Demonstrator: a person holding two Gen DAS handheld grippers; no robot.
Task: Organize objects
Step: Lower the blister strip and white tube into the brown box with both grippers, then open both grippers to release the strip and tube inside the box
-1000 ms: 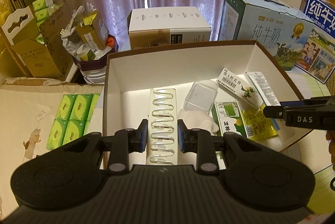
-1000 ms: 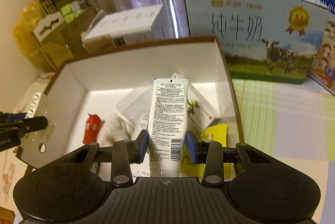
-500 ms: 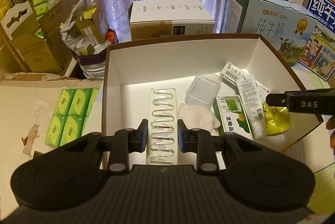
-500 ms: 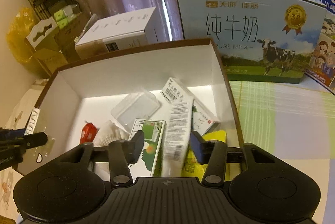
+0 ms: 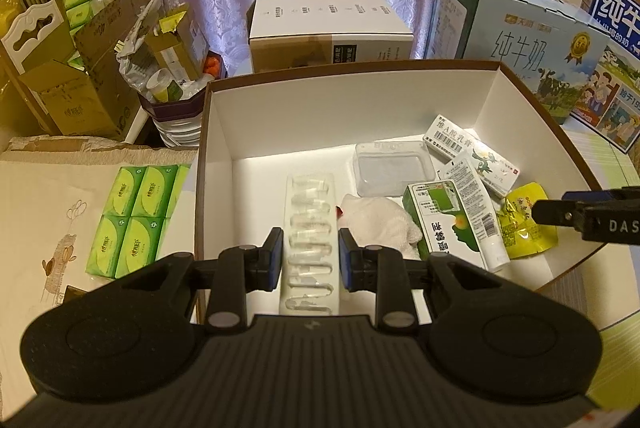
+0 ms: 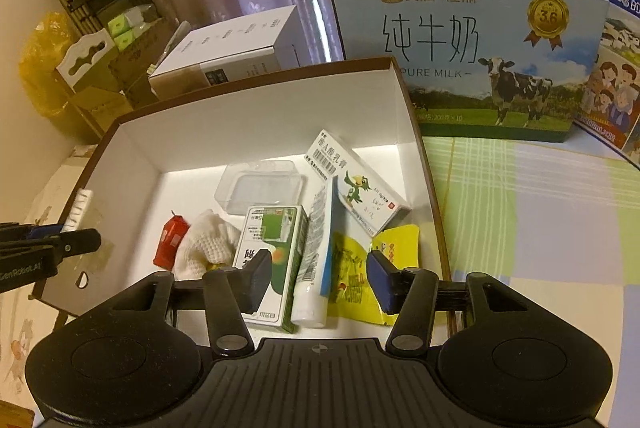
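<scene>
The left gripper (image 5: 309, 260) is clenched on a clear blister tray (image 5: 310, 228), both jaws pressing its long sides. The tray hangs over the near left part of the white storage box (image 5: 320, 108), tilted toward the camera.

The right gripper (image 6: 320, 278) is released, its jaws set apart with nothing pressed between them. They stand above the near right part of the box.

Contents on the box floor, seen from the right wrist view:
- A white tube (image 6: 314, 260) lies lengthwise, cap toward the near edge, below the open jaws.
- A green and white carton (image 6: 276, 240) lies just left of the tube, touching it.
- A yellow sachet (image 6: 360, 268) lies just right of the tube, partly under it.
- A white carton with a bird print (image 6: 356, 184) lies farther back, resting on the tube's far end.
- A clear plastic case (image 6: 260, 188) sits beyond the green carton.
- A white cloth (image 6: 206, 242) lies left of the green carton, with a small red packet (image 6: 172, 240) beside it.

A blue milk case (image 6: 460, 44) stands beyond the box on the right.
</scene>
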